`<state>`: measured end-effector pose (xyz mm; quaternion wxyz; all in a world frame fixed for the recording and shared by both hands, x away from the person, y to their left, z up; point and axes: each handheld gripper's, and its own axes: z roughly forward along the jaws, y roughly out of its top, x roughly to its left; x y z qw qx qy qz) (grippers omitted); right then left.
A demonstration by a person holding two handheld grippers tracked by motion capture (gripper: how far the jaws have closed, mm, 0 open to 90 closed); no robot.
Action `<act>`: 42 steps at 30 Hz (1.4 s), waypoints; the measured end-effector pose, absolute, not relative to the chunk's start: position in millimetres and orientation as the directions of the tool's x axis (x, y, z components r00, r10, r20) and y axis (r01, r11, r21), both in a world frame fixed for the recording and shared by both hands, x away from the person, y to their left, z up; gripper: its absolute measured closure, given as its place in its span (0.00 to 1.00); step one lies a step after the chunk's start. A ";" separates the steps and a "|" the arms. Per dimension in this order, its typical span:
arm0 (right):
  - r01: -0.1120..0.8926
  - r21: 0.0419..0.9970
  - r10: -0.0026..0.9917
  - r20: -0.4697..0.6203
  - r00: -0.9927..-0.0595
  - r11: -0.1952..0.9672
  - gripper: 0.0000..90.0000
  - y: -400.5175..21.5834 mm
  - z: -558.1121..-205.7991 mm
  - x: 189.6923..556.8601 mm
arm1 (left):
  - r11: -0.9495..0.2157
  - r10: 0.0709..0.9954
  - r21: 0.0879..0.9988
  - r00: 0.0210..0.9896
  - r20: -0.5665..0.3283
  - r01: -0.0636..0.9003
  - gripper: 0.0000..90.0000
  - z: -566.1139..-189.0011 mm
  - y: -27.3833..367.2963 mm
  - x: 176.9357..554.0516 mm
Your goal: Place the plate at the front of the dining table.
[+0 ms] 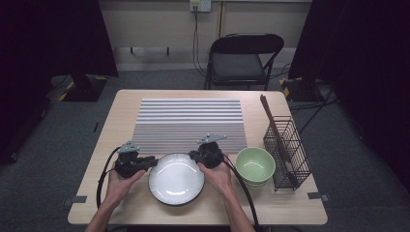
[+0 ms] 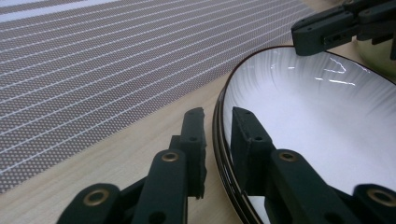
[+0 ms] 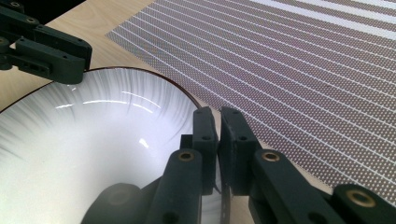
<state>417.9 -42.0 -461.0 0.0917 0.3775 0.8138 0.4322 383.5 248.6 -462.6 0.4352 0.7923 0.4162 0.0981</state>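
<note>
A white plate (image 1: 176, 181) with a dark rim lies on the wooden table near the front edge. My left gripper (image 1: 152, 163) reaches its left rim; in the left gripper view the plate (image 2: 303, 116) has its rim between the jaws of this gripper (image 2: 218, 113), one inside, one outside, with a thin gap still showing. My right gripper (image 1: 193, 155) sits at the upper right rim. In the right gripper view the jaws of this gripper (image 3: 218, 112) are pinched on the edge of the plate (image 3: 93, 140). Each gripper view shows the other gripper across the plate.
A grey striped mat (image 1: 188, 123) covers the table's middle behind the plate. A green bowl (image 1: 255, 164) stands right of the plate, and a black wire basket (image 1: 286, 150) holding chopsticks stands at the right edge. A black chair (image 1: 244, 55) is beyond the table.
</note>
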 end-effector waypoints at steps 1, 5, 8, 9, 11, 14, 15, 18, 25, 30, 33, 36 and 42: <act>0.535 0.773 0.694 0.176 -0.698 0.342 0.95 -42.4 -460.8 417.9 | -0.283 0.737 0.770 0.643 -0.207 0.572 0.85 -463.2 247.7 383.9; 0.544 0.775 0.695 0.197 -0.692 0.322 0.96 -44.0 -461.7 417.9 | -0.295 0.727 0.761 0.652 -0.213 0.578 0.89 -464.5 244.2 384.9; 0.546 0.774 0.696 0.198 -0.690 0.321 0.96 -44.0 -461.5 417.9 | -0.290 0.726 0.759 0.651 -0.223 0.583 0.92 -464.7 246.0 385.9; 0.547 0.774 0.692 0.203 -0.692 0.320 0.96 -44.6 -461.6 418.2 | -0.288 0.724 0.760 0.652 -0.225 0.583 0.92 -464.4 246.6 386.0; 0.552 0.770 0.692 0.207 -0.691 0.320 0.96 -45.1 -461.1 418.3 | -0.297 0.723 0.760 0.655 -0.217 0.579 0.93 -463.3 245.9 386.3; 0.547 0.771 0.693 0.198 -0.693 0.327 0.97 -44.8 -460.3 417.4 | -0.279 0.719 0.760 0.652 -0.240 0.587 0.94 -462.6 247.6 386.9; 0.551 0.769 0.692 0.205 -0.692 0.324 0.97 -45.2 -460.4 417.8 | -0.260 0.719 0.756 0.643 -0.263 0.601 0.96 -462.4 248.9 387.7; 0.559 0.767 0.693 0.216 -0.688 0.315 0.97 -45.6 -460.7 418.1 | -0.296 0.718 0.759 0.659 -0.224 0.580 0.96 -461.0 246.6 386.7; 0.582 0.762 0.696 0.253 -0.673 0.286 0.97 -48.0 -462.4 418.7 | -0.307 0.728 0.754 0.654 -0.206 0.580 0.96 -458.7 242.9 387.9; 0.589 0.757 0.698 0.258 -0.668 0.283 0.97 -48.4 -462.3 418.3 | -0.269 0.720 0.759 0.648 -0.250 0.592 0.96 -461.9 246.5 389.1; 0.590 0.757 0.698 0.261 -0.667 0.280 0.97 -48.7 -462.8 417.4 | -0.250 0.717 0.763 0.643 -0.268 0.596 0.97 -463.4 248.9 390.1; 0.598 0.755 0.699 0.273 -0.661 0.271 0.97 -49.7 -463.6 416.2 | -0.245 0.718 0.766 0.642 -0.268 0.594 0.97 -463.4 247.9 389.7; 0.597 0.754 0.701 0.269 -0.661 0.274 0.97 -50.1 -463.8 414.1 | -0.225 0.719 0.762 0.631 -0.291 0.607 0.97 -463.8 248.9 390.7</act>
